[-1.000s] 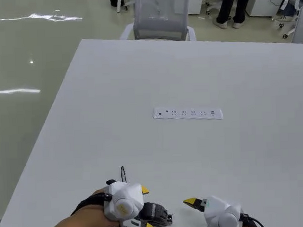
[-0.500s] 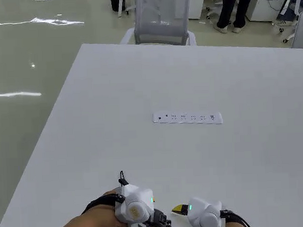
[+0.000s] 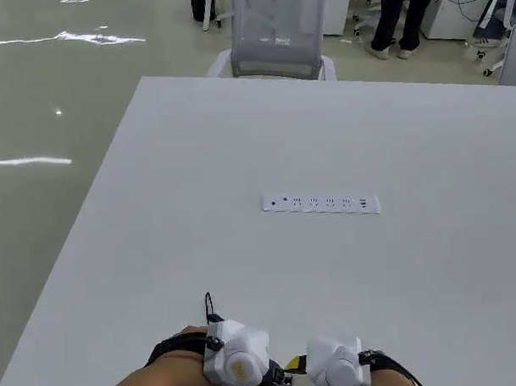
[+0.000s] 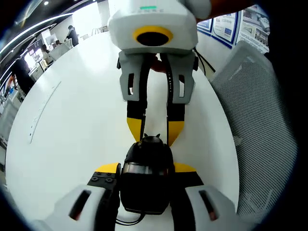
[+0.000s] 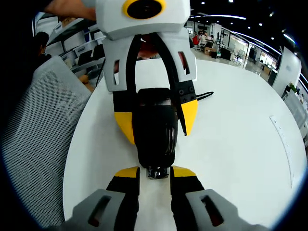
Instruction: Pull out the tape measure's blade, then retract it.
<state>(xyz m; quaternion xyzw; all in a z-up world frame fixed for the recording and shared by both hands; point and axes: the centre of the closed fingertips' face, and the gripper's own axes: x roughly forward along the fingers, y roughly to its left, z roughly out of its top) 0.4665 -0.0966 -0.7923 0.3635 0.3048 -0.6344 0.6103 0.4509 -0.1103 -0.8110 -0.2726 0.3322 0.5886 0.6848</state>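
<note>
Left gripper view has the tape measure [image 4: 146,190] clamped by its black case between the left gripper's [image 4: 147,168] jaws, low over the white workbench [image 4: 72,125]. We see the right gripper [image 5: 154,174] facing it, jaws drawn narrowly either side of the blade hook [image 4: 153,139]. Whether the pads already bite we cannot tell, since the hook is small and shadowed. We judge the case hard, compact and fairly hefty, so a firm hold across its flat sides suits. The blade should be thin, springy steel, eager to snap back. We would take only the hook and pull straight out from the case's mouth.
</note>
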